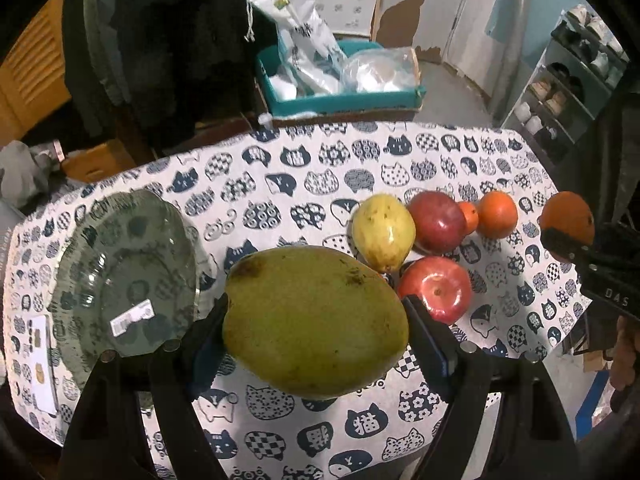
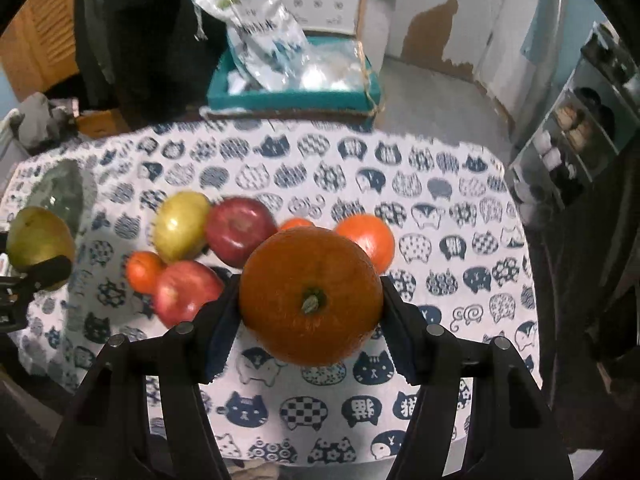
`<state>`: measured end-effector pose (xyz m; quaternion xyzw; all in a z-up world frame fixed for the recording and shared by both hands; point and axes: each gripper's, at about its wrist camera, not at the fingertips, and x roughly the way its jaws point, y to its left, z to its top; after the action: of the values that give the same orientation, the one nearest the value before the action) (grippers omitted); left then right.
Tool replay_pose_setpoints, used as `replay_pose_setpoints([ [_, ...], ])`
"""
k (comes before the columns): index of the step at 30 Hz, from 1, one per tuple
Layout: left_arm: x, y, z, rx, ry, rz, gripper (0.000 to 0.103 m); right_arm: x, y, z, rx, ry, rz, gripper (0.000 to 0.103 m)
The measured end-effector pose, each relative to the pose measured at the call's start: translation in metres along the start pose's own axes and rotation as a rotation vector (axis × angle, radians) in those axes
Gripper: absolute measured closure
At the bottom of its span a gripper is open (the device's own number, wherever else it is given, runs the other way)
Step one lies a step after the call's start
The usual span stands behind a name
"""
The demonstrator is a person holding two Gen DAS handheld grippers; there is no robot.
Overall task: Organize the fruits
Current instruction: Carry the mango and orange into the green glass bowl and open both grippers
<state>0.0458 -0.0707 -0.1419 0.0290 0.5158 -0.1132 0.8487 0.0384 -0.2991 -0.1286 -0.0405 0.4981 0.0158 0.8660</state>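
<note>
Two fruits are clamped clear of the table, big green mango (image 1: 316, 320) in left gripper (image 1: 316, 336), round orange (image 2: 311, 296) in right gripper (image 2: 308, 320), presumably bound for the clear glass plate (image 1: 124, 268) at left of frame.

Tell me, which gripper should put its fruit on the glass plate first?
Probably the left hand-held gripper. It grips the green mango right beside the glass plate. The right hand-held gripper, gripping the big orange, is across the fruit pile.

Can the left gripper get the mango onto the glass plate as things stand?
Probably yes. The left gripper is shut on the mango, lifted off the tablecloth. The glass plate sits just beside it, bare, with nothing between them. The other fruits lie on the far side.
</note>
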Motion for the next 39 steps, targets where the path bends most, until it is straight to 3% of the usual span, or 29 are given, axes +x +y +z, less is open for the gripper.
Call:
replay_pose_setpoints([
  [20, -0.056, 0.039, 0.002, -0.041, -0.111, 0.023, 0.020, -0.061, 0.060, 0.033, -0.073, -0.145, 0.098, 0.038],
  [39, -0.061, 0.137, -0.009, -0.189, -0.129, 0.113, 0.020, -0.033, 0.167, 0.079, -0.182, -0.111, 0.212, 0.038],
])
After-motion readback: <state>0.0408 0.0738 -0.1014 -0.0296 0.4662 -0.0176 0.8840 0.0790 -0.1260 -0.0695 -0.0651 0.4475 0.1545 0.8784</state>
